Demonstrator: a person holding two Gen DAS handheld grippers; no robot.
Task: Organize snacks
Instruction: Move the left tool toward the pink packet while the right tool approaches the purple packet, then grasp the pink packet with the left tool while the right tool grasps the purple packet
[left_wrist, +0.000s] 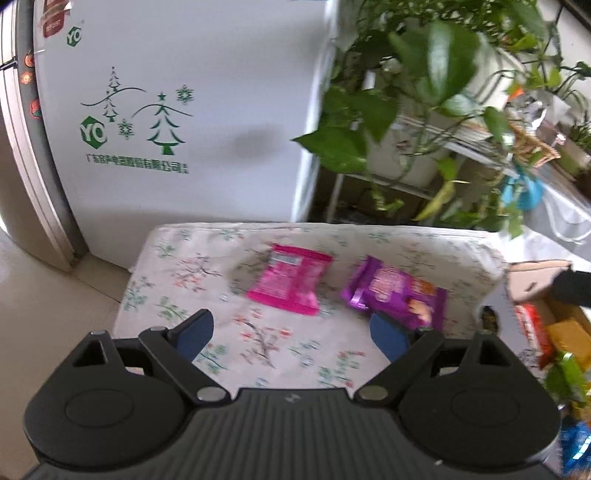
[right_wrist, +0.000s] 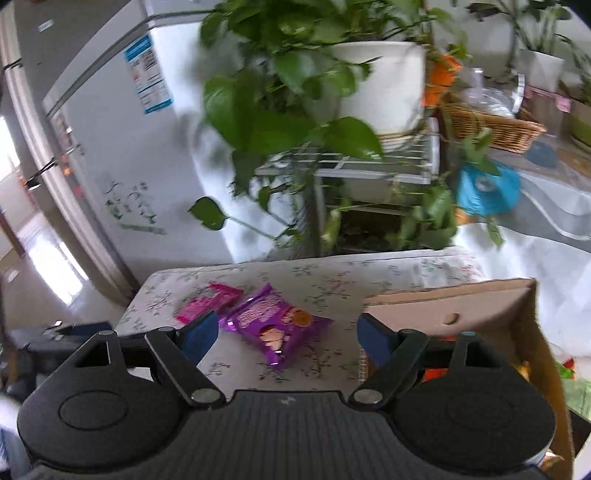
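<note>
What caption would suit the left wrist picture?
Open left hand-held gripper hovers above a pink snack packet and a purple snack packet on a floral tablecloth.

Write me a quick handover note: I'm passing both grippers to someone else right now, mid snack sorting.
Left gripper: open, holding nothing, above the near part of the floral-covered table.
Right gripper: open, holding nothing, above the table's near edge, next to the cardboard box.
On the table: pink snack packet on the left, purple snack packet to its right, lying apart.
The box stands at the table's right end and already holds several packets; which ones is too blurred to tell.
Left, most likely: both packets into the box, probably the purple one first, since it lies nearer the box.
</note>
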